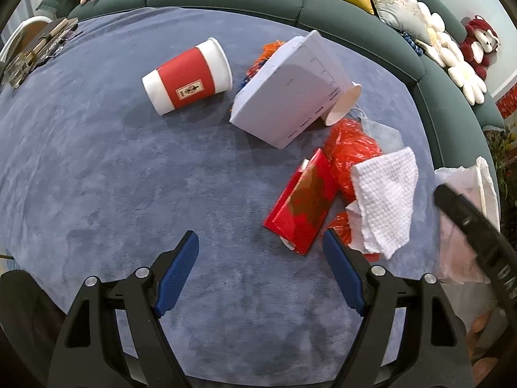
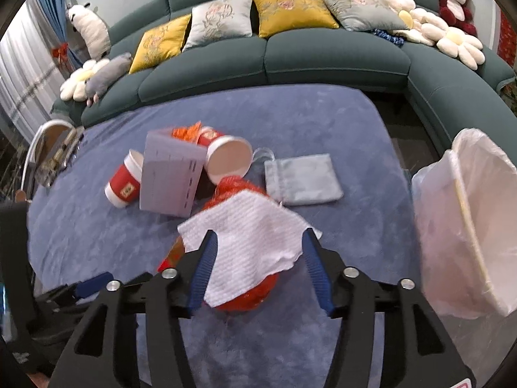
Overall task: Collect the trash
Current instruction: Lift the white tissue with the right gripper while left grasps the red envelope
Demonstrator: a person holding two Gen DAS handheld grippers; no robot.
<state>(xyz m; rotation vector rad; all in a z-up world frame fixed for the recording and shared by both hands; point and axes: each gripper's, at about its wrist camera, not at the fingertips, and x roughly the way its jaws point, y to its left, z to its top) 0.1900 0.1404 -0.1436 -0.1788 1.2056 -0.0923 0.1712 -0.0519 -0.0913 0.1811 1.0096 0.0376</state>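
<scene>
While trash lies scattered on the blue tabletop (image 2: 290, 123), both grippers hover with nothing held.

Left gripper (image 1: 260, 260): fingers wide, empty. Right gripper (image 2: 258, 262): fingers apart around, not pressing, the one paper towel (image 2: 248, 232) draped over red plastic (image 2: 248, 297). Counted: two cups (image 1: 189, 76) (image 2: 227, 158), one white box (image 2: 171, 177), one pouch (image 2: 303, 179). Lined bin (image 2: 468, 232) stands beside, ready.
</scene>
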